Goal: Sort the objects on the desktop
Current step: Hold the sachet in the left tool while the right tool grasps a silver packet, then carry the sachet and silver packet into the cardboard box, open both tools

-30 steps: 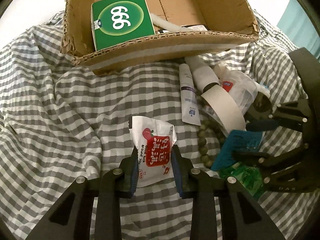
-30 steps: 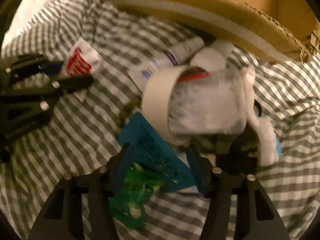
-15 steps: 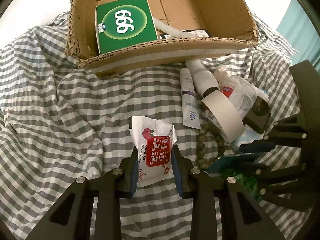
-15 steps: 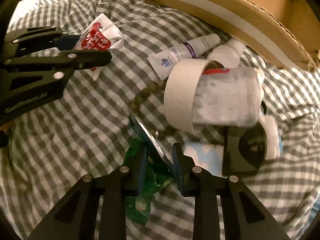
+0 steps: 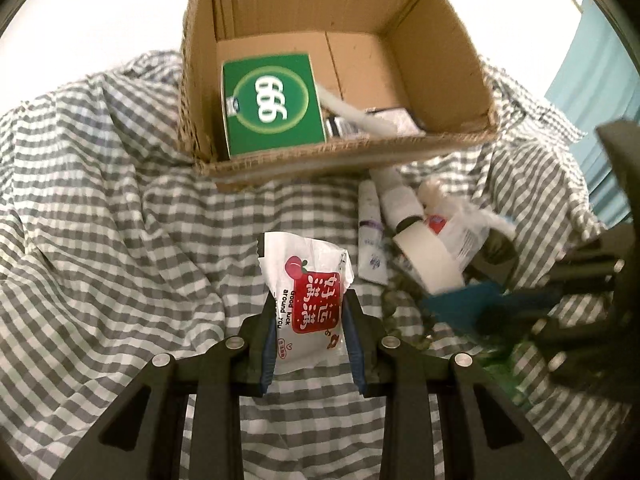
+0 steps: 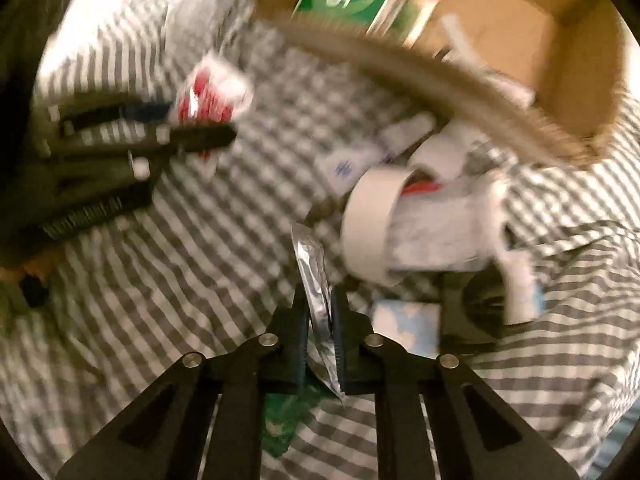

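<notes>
White snack packet (image 5: 308,300) with red label: clamped between the left gripper (image 5: 311,312) fingers, above the checked cloth (image 5: 120,240). Silver-backed packet (image 6: 316,280): edge-on between the right gripper (image 6: 320,304) fingers, which are closing on it. Cardboard box (image 5: 436,60) beyond holds a green box (image 5: 272,104); tape roll (image 6: 372,216) lies nearby.

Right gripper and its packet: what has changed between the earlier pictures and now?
The right gripper was open around the blue foil packet; its jaws are closing on it now, edge-up, off the checked cloth. The left gripper keeps its white and red sachet, both lifted a little. The cardboard box stayed.
</notes>
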The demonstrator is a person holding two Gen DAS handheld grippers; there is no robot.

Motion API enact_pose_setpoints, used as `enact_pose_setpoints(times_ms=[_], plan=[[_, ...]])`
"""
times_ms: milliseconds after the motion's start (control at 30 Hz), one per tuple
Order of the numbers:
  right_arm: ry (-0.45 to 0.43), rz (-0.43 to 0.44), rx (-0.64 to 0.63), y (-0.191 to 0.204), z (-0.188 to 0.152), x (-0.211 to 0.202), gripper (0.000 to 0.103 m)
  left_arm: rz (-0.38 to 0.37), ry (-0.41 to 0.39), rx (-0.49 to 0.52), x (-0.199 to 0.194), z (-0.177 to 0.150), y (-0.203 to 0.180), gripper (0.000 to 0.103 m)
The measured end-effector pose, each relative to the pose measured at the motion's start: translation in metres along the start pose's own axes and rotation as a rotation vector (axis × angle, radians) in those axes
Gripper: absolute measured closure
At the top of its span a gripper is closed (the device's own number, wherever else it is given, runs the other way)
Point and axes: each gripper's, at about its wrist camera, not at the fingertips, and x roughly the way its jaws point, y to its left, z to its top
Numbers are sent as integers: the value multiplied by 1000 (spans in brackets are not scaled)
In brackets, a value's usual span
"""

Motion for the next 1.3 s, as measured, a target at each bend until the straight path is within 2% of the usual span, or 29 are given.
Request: enact_pose_setpoints(times_ms=[200, 267, 367, 500, 700, 800, 867, 1067, 1300], plan=[[-172, 24, 90, -8, 14, -59, 96, -22, -50, -19, -22, -1, 6, 73], [-210, 14, 99, -10, 27, -73, 96, -28, -82, -15, -33, 0, 5, 73], [-262, 15, 98, -5, 29, -94, 96, -21, -124, -1, -44, 4, 1, 73], [-313, 9, 80, -10, 31, -107, 96, -29, -184, -3, -62, 18, -3, 73], [-424, 23, 58, -17, 57, -140, 96, -15, -239, -18, -70, 47, -1, 73], [-486, 63, 99, -35, 67, -145, 96, -14, -253, -37, -64, 64, 1, 73], [-517, 53, 132, -48, 74, -143, 96, -11, -255, -47, -57, 76, 3, 73], [-539, 56, 206, -87, 106, -117, 96, -9, -251, -66, -31, 113, 4, 73], [-551, 75, 192, -117, 149, -99, 96, -25, -262, -47, 9, 160, -2, 73]])
